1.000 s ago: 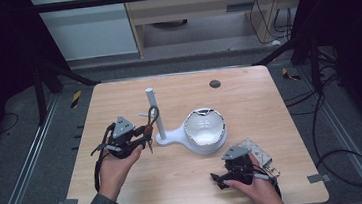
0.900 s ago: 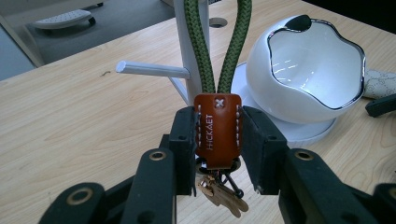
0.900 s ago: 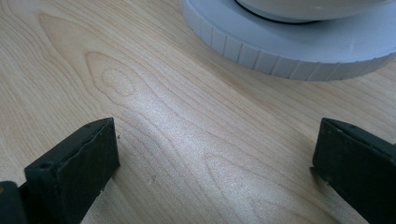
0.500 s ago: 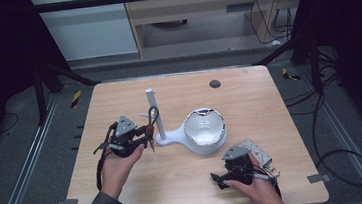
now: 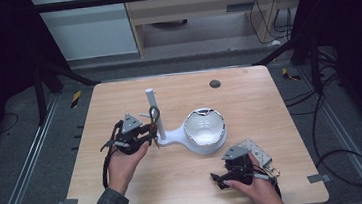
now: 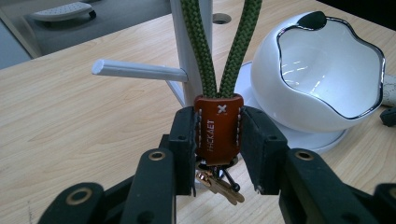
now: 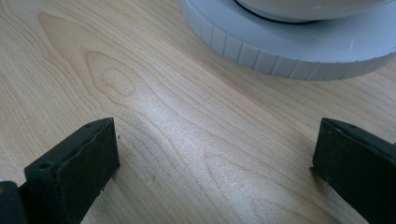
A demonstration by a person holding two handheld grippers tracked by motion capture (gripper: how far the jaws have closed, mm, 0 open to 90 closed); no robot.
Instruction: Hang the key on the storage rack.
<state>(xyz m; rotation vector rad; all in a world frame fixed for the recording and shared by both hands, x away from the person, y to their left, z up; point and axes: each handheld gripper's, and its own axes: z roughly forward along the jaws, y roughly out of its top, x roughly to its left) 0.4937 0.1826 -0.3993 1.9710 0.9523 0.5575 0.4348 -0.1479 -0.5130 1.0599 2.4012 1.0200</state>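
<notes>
My left gripper [image 6: 217, 140] is shut on the orange leather tab of a keychain [image 6: 218, 130]. Its green rope loop [image 6: 222, 42] rises in front of the white stand's post [image 6: 189, 46], beside a side peg [image 6: 135, 71]; small keys [image 6: 219, 184] hang below the tab. In the high view the left gripper [image 5: 153, 132] sits just left of the stand's post [image 5: 152, 109], with the rope loop [image 5: 154, 115] at the post. A white bowl [image 5: 205, 130] stands on the stand's base. My right gripper [image 5: 218, 181] lies low on the table near the front, jaws wide apart over bare wood [image 7: 210, 154].
The wooden table [image 5: 249, 100] has a dark round grommet [image 5: 214, 83] at the back. The bowl's round grey base [image 7: 289, 51] lies just beyond the right gripper. Dark frame rails and cables surround the table on the floor.
The left gripper with the keychain has edged slightly toward the stand's post. The right gripper has stayed put.
</notes>
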